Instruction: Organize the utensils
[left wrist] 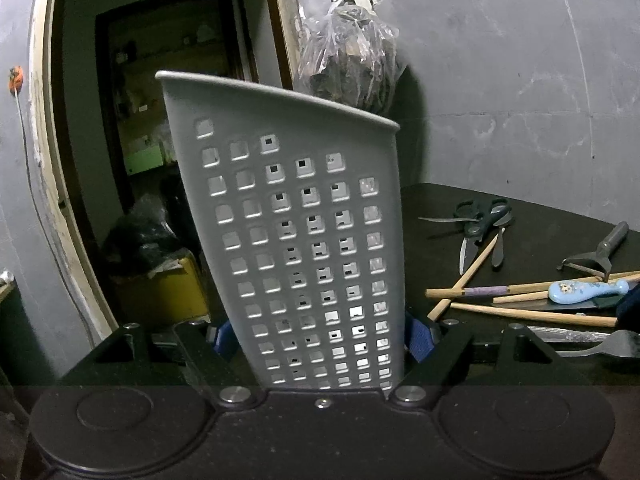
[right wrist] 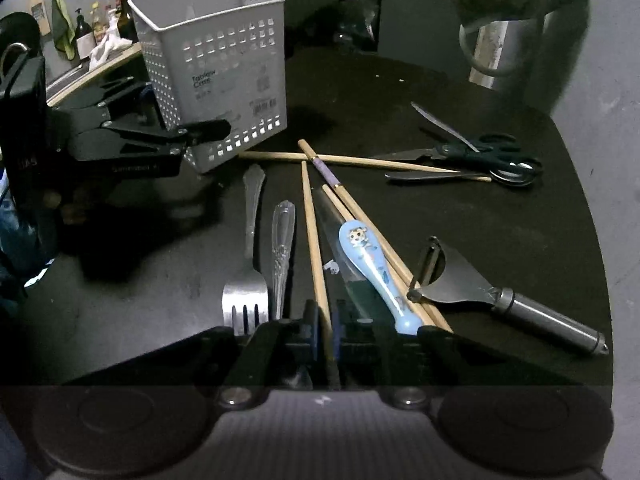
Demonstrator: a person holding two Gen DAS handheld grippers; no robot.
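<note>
**nk_tidy:** Right gripper (right wrist: 325, 330) first, since it's closest to the lens: jaws nearly together, pinched on one plain chopstick (right wrist: 314, 240). That stick lies flat on the black table (right wrist: 400, 92), long axis running straight away from the claw toward the grey caddy (right wrist: 212, 68), far tip aimed at the crossed pair beyond it.

**potwash:** And the other hand?

**nk_tidy:** Left gripper (left wrist: 318, 340) is clamped on the caddy's lower walls, holding it upright with a slight lean, open mouth up, at the table's left edge.

**potwash:** So how much is actually sorted?

**nk_tidy:** Basically nothing, I'd say. What I can see of the caddy's inside looks empty. Everything is loose on the table: fork (right wrist: 246, 276) and a clear-handled piece (right wrist: 282, 240) just left of the stick, blue spoon (right wrist: 372, 268) and peeler (right wrist: 500, 296) to the right, scissors (right wrist: 480, 152) farther back. First pick, whole pile to go.
</note>
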